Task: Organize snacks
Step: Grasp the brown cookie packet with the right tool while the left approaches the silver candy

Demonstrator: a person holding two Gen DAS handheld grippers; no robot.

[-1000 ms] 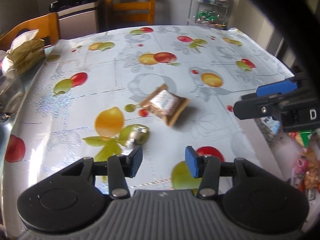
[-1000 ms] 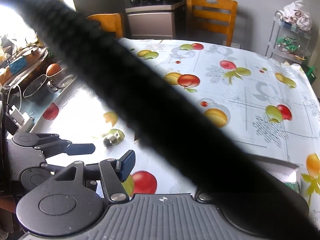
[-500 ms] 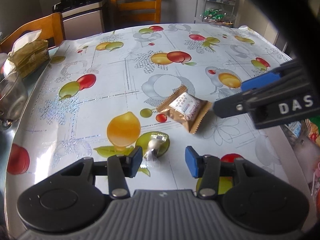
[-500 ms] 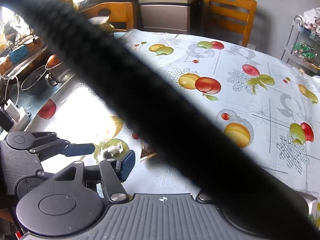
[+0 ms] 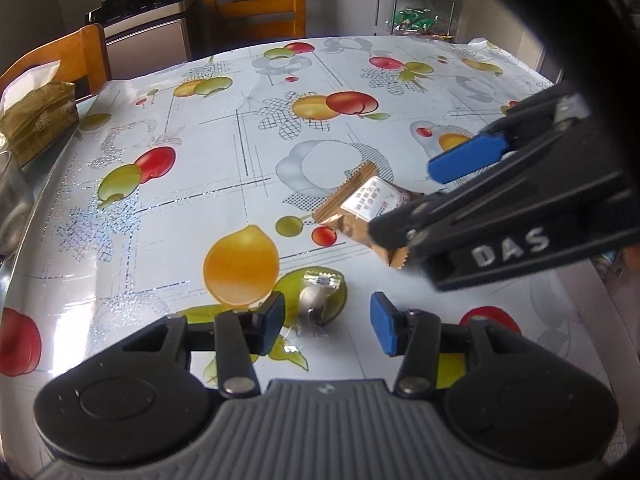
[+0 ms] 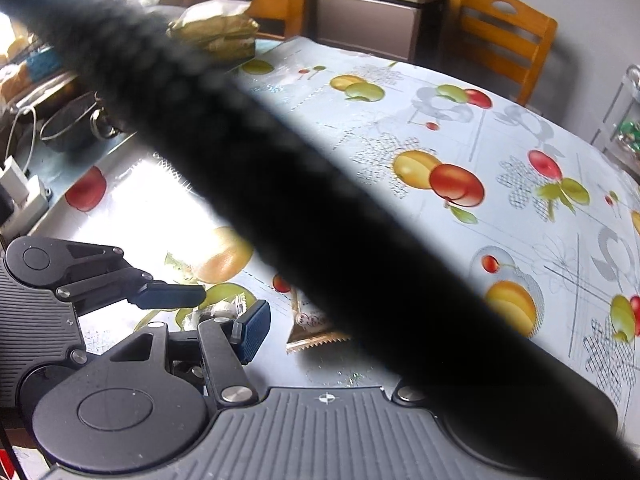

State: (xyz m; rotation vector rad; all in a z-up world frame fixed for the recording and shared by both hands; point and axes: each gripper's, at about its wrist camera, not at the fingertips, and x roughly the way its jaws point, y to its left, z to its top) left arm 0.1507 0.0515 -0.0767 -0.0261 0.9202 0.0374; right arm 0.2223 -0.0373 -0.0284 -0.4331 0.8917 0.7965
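A gold-brown snack packet is seen lying flat on the worktop, which is covered with a fruit-printed cloth. A small clear-wrapped candy lies nearer, on a printed green fruit. The left tool is held low over the candy with its blue pads parted and nothing between them. The right tool is held from the right around the packet's right end; its pads appear parted, though a dark band hides much of the right wrist view.
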